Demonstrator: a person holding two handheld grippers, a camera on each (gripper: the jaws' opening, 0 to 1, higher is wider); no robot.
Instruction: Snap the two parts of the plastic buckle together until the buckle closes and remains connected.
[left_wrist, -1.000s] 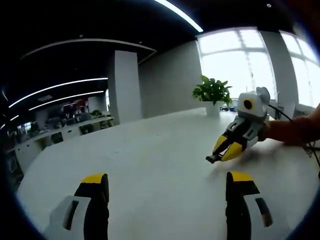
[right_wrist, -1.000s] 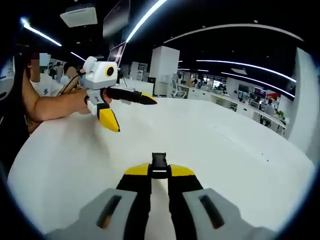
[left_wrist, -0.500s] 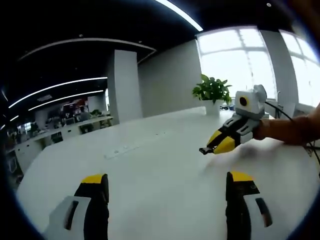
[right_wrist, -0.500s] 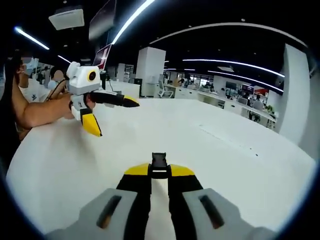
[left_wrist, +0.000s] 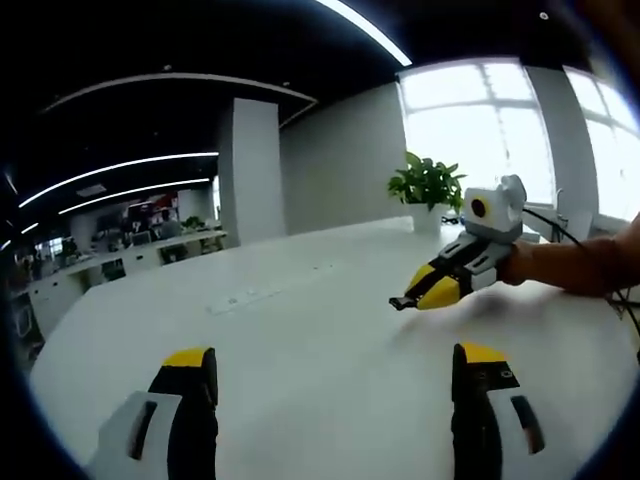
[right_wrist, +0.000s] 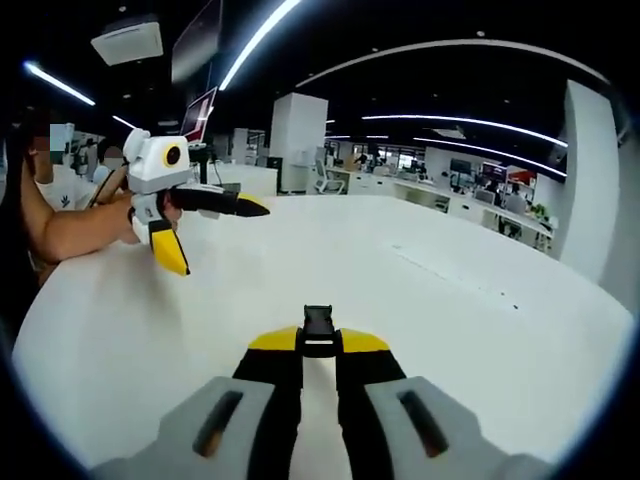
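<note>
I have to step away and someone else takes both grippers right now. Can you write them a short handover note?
Right gripper: shut on a small black buckle part, held above the white table; it also shows in the left gripper view.
Left gripper: jaws wide apart, nothing between them; in the right gripper view it is open above the table.
Done: one buckle part is gripped.
Left: the second buckle part cannot be made out in these views; find it, grip it with the left gripper, then push the two parts together until they stay connected.

White table (left_wrist: 300, 340), potted plant (left_wrist: 426, 185), maybe desks behind
</note>
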